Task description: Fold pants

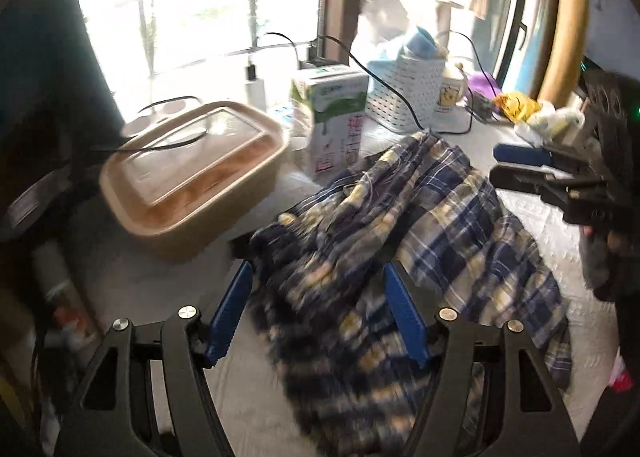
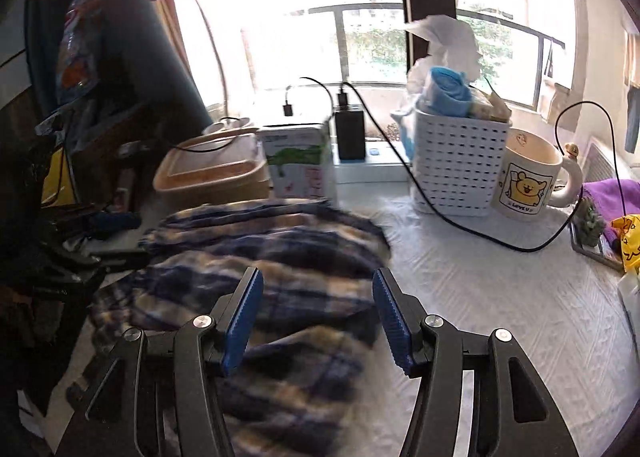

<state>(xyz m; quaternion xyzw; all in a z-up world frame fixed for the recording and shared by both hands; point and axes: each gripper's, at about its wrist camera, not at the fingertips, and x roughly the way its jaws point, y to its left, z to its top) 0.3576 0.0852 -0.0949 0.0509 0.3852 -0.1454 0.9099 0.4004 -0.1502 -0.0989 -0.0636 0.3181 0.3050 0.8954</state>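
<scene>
The blue, yellow and white plaid pants [image 1: 420,217] lie crumpled in a heap on the white-covered table [image 1: 560,225]. In the left wrist view my left gripper [image 1: 317,273] hovers over the near part of the heap, jaws apart, with the cloth lying below and between the blue pads without being pinched. My right gripper [image 1: 496,165] comes in from the right edge, open, just beyond the far side of the pants. In the right wrist view the right gripper [image 2: 317,281] stands open above the pants [image 2: 260,241], with nothing clamped.
Behind the pants stand a beige lidded container [image 1: 192,177], a green-and-white carton [image 1: 332,117], a white perforated basket [image 2: 460,169] stuffed with bags and a cartoon mug [image 2: 528,177]. A black cable [image 2: 460,225] trails over the table [image 2: 500,297]. Small clutter sits at the far right.
</scene>
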